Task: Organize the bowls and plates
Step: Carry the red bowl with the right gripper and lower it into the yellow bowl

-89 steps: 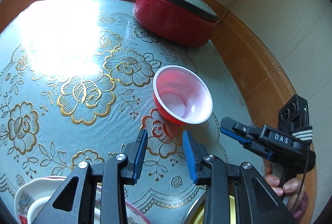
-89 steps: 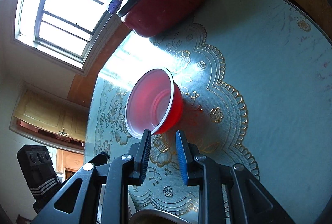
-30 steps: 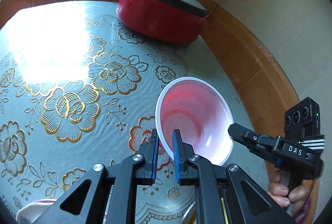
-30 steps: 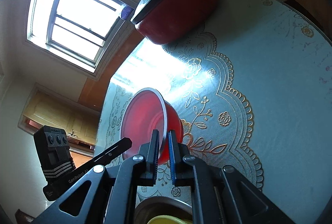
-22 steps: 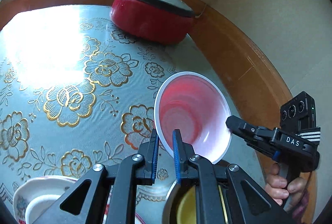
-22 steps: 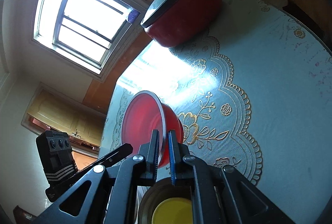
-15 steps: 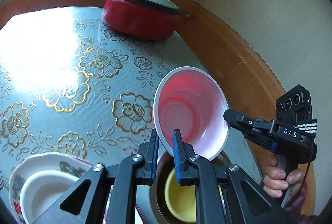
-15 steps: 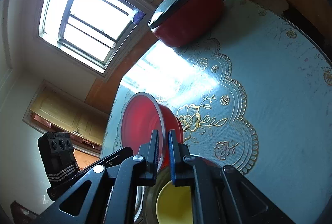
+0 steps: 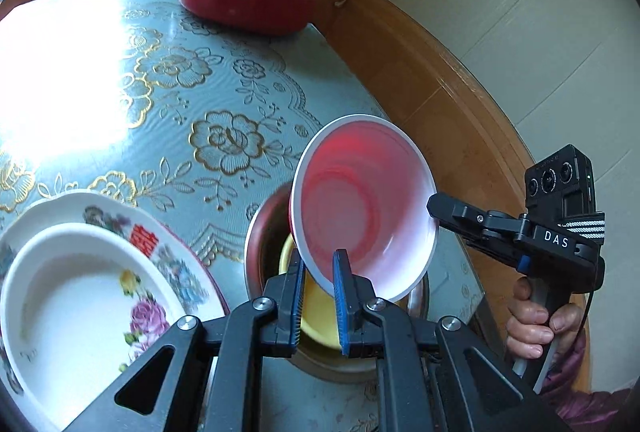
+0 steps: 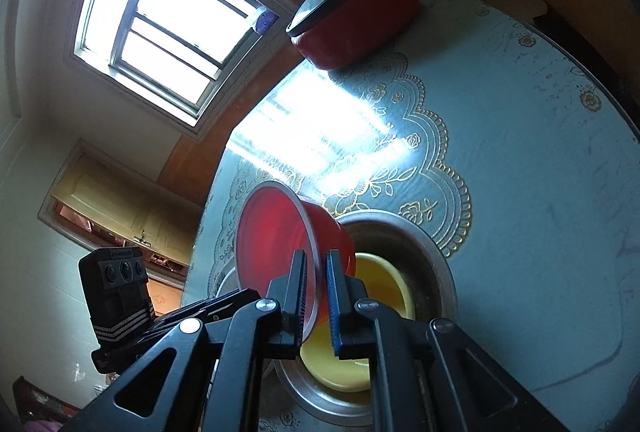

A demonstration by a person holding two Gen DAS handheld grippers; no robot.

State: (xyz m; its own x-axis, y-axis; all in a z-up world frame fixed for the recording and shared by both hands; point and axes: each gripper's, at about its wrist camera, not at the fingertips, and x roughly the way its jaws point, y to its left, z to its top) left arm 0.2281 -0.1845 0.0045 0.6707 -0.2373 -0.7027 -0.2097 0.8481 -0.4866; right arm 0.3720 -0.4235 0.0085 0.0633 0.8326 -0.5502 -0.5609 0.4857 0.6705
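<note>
Left claw (image 9: 317,296) pinches the near rim of the red bowl (image 9: 362,208), one blue-padded finger inside and one outside, and the right claw (image 10: 316,300) nips the rim of the same red bowl (image 10: 280,232) from the opposite side, so both claws carry it at once. The bowl hangs tilted, mouth toward the left-wrist camera, clear of the tabletop (image 9: 120,80) and right over the steel bowl (image 9: 260,232), which has a yellow bowl (image 10: 380,284) nested inside. To the left of that stack, a white dish (image 9: 68,308) sits on a flowered plate (image 9: 176,264). At the far edge of the floral cloth stands a red lidded cooker (image 9: 248,0). A bare hand (image 9: 536,324) grips the right claw's handle at the right.
</note>
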